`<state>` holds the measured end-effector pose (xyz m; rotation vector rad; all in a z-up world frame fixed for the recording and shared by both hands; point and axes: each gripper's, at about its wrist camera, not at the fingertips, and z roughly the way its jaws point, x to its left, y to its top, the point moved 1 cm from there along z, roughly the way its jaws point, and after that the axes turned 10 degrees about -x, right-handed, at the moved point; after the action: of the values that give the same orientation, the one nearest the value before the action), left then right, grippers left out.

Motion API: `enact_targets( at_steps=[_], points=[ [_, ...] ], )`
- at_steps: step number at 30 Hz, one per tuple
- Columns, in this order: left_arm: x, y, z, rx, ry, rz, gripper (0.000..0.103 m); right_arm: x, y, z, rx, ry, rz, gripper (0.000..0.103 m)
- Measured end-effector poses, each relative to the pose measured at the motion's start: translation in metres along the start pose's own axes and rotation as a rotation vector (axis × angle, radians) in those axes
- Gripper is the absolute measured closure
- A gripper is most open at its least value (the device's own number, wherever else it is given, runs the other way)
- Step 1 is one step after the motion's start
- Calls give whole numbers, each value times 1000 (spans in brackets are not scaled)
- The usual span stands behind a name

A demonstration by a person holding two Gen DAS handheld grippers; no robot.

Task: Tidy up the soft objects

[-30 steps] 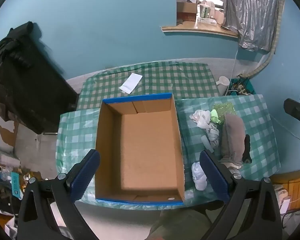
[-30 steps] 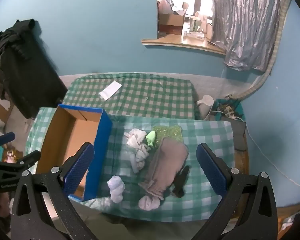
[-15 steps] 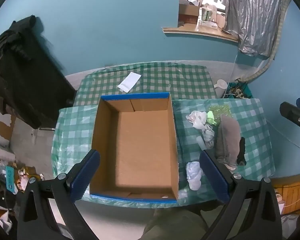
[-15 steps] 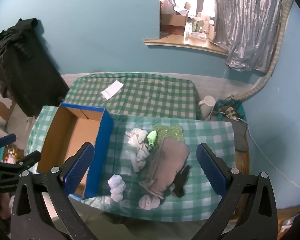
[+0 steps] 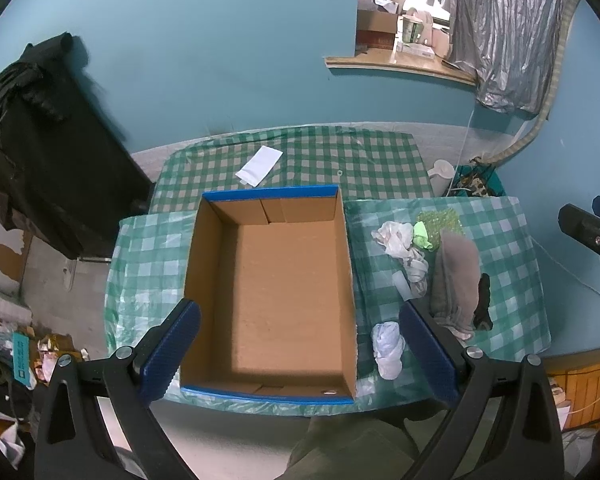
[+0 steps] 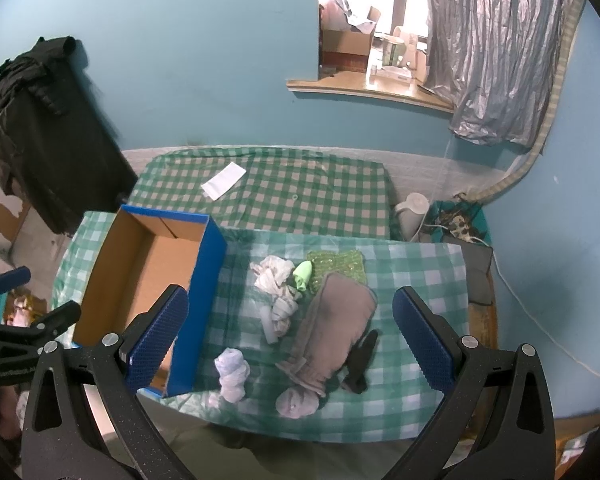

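Left wrist: cardboard box [image 5: 276, 292] rim between gripper [image 5: 300, 354] fingers.

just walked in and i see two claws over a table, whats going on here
A person holds a claw in each hand above a checked table, about to sort soft things into a cardboard box. The left claw hangs open over the box, which has nothing in it yet. The right claw hangs open over the pile beside the box: a grey towel, white socks, a rolled sock and a black sock. Neither grips anything.
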<state>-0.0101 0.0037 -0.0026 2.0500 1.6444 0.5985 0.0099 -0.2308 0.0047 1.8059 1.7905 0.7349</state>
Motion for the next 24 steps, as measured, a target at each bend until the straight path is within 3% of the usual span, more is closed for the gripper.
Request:
enact_targets(
  at_steps=[24],
  points=[
    [-5,-3,1,8,-7,3,3,3,8,-1,-3,8,-6,1]
  ],
)
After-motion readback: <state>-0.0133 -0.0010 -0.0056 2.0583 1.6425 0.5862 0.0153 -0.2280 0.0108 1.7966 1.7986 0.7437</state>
